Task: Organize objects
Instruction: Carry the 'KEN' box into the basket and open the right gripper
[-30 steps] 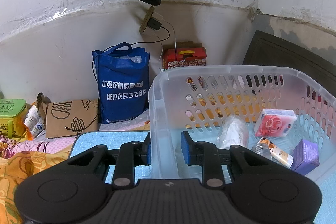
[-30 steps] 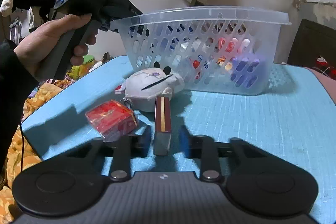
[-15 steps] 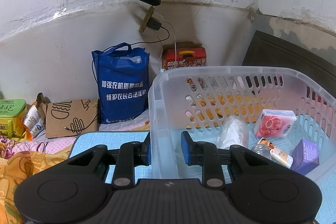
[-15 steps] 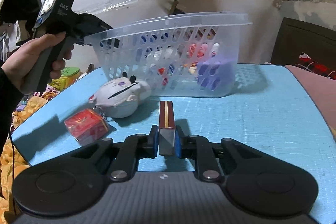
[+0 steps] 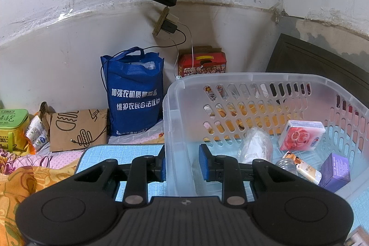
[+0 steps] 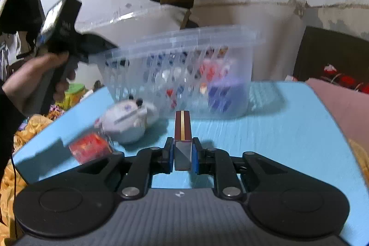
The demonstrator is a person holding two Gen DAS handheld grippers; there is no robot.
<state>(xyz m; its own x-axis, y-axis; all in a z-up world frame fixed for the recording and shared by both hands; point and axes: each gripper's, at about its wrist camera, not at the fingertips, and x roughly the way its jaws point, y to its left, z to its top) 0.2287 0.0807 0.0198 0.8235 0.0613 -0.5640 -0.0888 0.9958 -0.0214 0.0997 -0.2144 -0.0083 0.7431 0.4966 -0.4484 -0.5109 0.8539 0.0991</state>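
Basket, one, translucent plastic with slotted walls, stands on the blue mat; the left gripper is clamped on its near corner wall, one pad outside, one inside, unchanged from a second ago. Inside the basket I count five items: one red-and-white tissue pack, one clear wrapped roll, one small glass jar, one orange-and-white tube and one purple box. The right gripper is pinched on one slim maroon box with a gold stripe; its jaws have just been closing, and a second ago they stood apart around that box on the mat. The box now points toward the basket, clear of the mat as far as the blur allows. On the mat beside it lie one white plush toy and one red packet. One hand grips the left tool's handle. Beyond the mat: one blue tote bag, one brown paper bag, one red carton.
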